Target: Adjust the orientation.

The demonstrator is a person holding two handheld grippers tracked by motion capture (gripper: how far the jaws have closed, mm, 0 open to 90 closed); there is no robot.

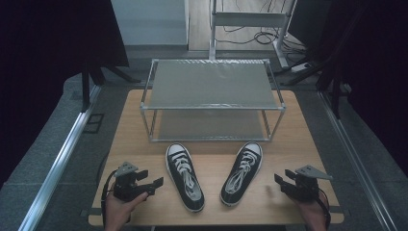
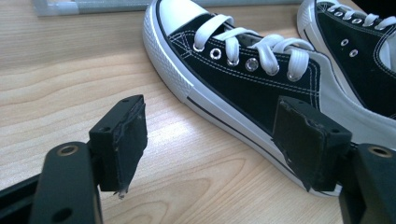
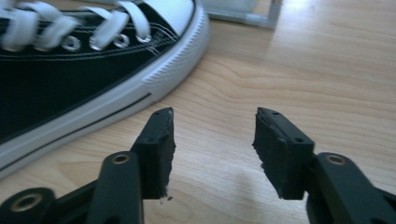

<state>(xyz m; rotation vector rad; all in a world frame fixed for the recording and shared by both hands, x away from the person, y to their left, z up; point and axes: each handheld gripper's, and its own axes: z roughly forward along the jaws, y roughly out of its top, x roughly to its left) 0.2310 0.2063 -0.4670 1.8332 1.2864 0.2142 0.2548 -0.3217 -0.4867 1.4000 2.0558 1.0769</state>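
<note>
Two black-and-white sneakers — left one (image 1: 184, 176), right one (image 1: 242, 172) — are lying on the wooden table (image 1: 130, 125) before the shelf rack (image 1: 211, 98). Left gripper (image 1: 156, 183) and right gripper (image 1: 279, 179) are flanking them, jaws gaping and empty — probably about to close in and clamp.

A wooden table (image 1: 134, 120) is seen from above, its top pale and grained. A two-tier metal-framed rack (image 1: 211, 84) is set on its far half. Just in front of the rack, two black-and-white sneakers are laid on the wood, toes toward the rack: the left shoe (image 1: 184, 175) and the right shoe (image 1: 242, 172), heels angled toward each other, near but apart.
</note>
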